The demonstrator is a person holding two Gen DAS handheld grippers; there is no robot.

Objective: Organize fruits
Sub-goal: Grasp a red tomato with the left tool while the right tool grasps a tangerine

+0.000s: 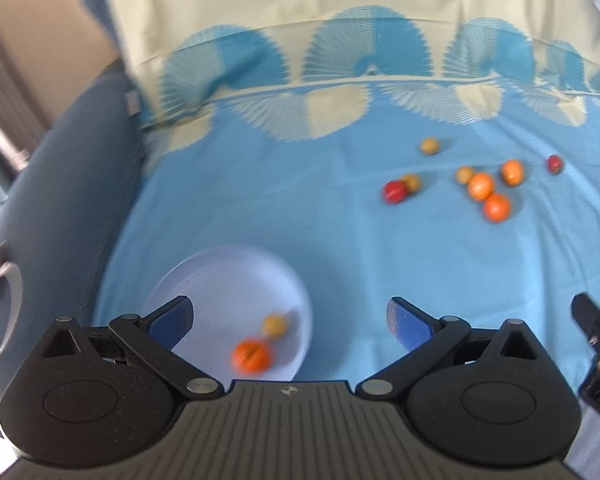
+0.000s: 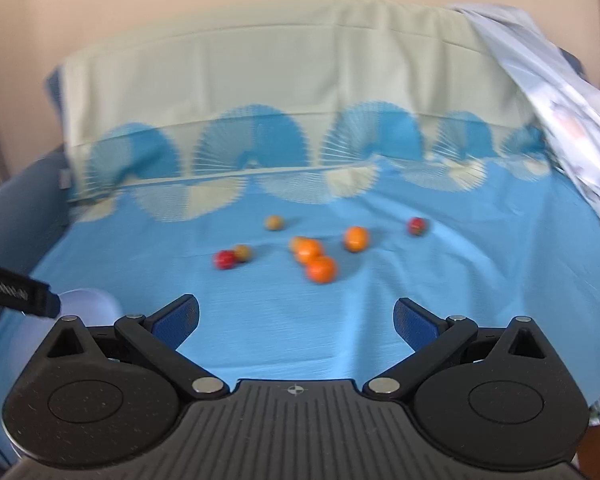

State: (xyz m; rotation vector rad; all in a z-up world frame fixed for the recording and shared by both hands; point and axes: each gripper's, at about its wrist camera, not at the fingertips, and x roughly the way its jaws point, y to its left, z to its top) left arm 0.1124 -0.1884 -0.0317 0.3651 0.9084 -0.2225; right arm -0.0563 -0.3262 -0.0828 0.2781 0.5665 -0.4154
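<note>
Right now both tools hang above the blue bedsheet [image 2: 260,320] with nothing in them. The left gripper [image 1: 290,318] has its jaws spread wide and empty, poised over the pale plate [image 1: 204,276] at the lower left of its view, where an orange fruit [image 1: 251,356] and a small yellowish fruit [image 1: 275,325] already sit touching. The right gripper [image 2: 296,318] is just as wide open and empty, aimed up the sheet at the loose fruit in the middle of its frame.

What a scatter: three oranges, the nearest orange [image 2: 321,269] pressed against its neighbour, a red fruit [image 2: 225,259] touching a yellowish one at centre left, another red fruit [image 2: 417,226] alone at right, and a lone yellowish fruit [image 2: 274,223] furthest back.

By my reading, the next pick belongs to the right gripper. Best bet is the nearest orange: come in low and straight, straddle it cleanly, and close gently, because round fruit on soft, wrinkled cloth will probably roll if nudged. Both views are blurred, so settle first.
</note>
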